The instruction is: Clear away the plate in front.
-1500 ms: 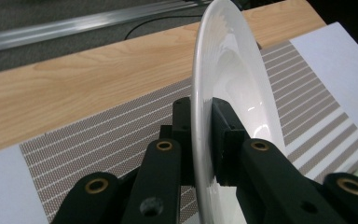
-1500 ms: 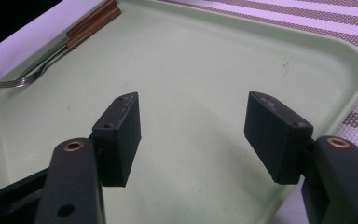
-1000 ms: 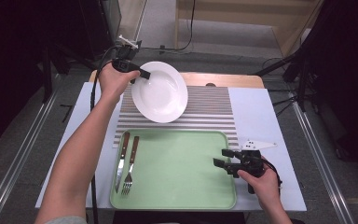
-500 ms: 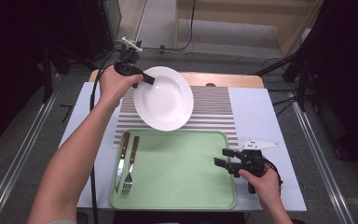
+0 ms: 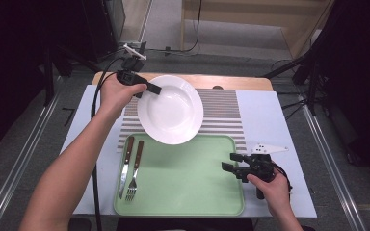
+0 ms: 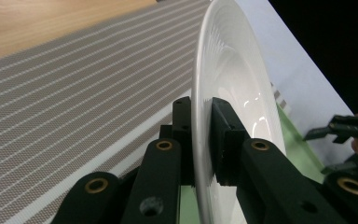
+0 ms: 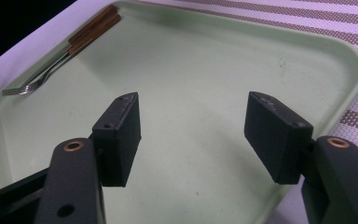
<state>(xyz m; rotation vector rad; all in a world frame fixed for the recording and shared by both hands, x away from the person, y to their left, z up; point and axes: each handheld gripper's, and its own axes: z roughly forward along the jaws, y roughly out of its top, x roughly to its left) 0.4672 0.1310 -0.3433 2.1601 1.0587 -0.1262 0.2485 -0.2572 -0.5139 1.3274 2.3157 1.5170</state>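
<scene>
A white deep plate (image 5: 170, 109) hangs tilted over the striped mat and the tray's far edge, held by its rim in my left gripper (image 5: 150, 89), which is shut on it. In the left gripper view the plate (image 6: 235, 84) stands edge-on between the two black jaws, gripper (image 6: 201, 126). My right gripper (image 5: 230, 162) rests open over the right part of the green tray (image 5: 183, 192); in its own view the gripper (image 7: 193, 121) has only bare tray (image 7: 200, 60) between its jaws. A knife (image 5: 125, 166) and fork (image 5: 135, 169) with wooden handles lie at the tray's left side.
A brown-and-white striped mat (image 5: 226, 113) lies behind the tray on the pale table (image 5: 274, 125). A wooden strip (image 5: 231, 82) runs along the far edge. Cables trail from both grippers. Dark stands and rails flank the table.
The left gripper has carried the plate nearer and to the right, from over the mat to over the tray's far edge. The right gripper has stayed in place, open.
</scene>
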